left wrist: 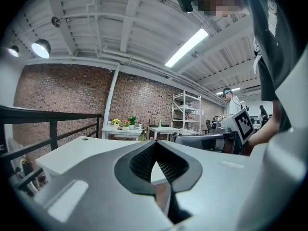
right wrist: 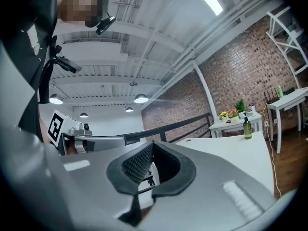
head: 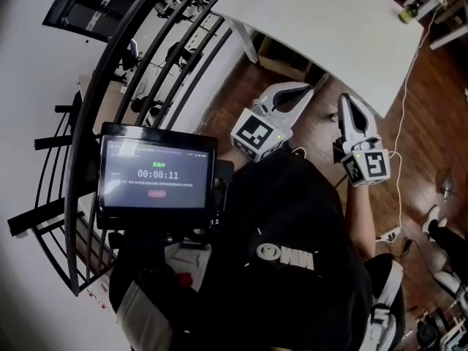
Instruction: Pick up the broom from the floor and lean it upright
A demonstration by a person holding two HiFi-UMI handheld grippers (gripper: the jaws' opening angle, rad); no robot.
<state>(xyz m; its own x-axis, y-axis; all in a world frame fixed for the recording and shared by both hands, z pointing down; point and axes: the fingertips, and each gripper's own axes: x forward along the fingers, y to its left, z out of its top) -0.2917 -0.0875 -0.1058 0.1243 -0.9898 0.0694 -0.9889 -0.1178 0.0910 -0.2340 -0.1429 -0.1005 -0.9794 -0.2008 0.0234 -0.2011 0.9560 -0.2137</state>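
No broom shows in any view. In the head view my left gripper (head: 307,88) and my right gripper (head: 344,98) are held side by side in front of the person's black shirt, pointing toward the white table (head: 329,20). Both are shut with nothing in them. In the left gripper view the left gripper (left wrist: 155,143) has its dark ribbed pads (left wrist: 142,160) meeting at the tip, with the right gripper (left wrist: 207,141) lying level beside it. In the right gripper view the right gripper (right wrist: 153,144) is closed the same way, and the left gripper (right wrist: 96,141) lies to its left.
A black metal railing (head: 146,57) curves along the left. A small screen (head: 155,172) is mounted at the person's chest. A green bottle (head: 409,9) stands on the table's far corner. A white cable (head: 401,145) runs over the wooden floor; another person's shoes (head: 437,224) are at the right.
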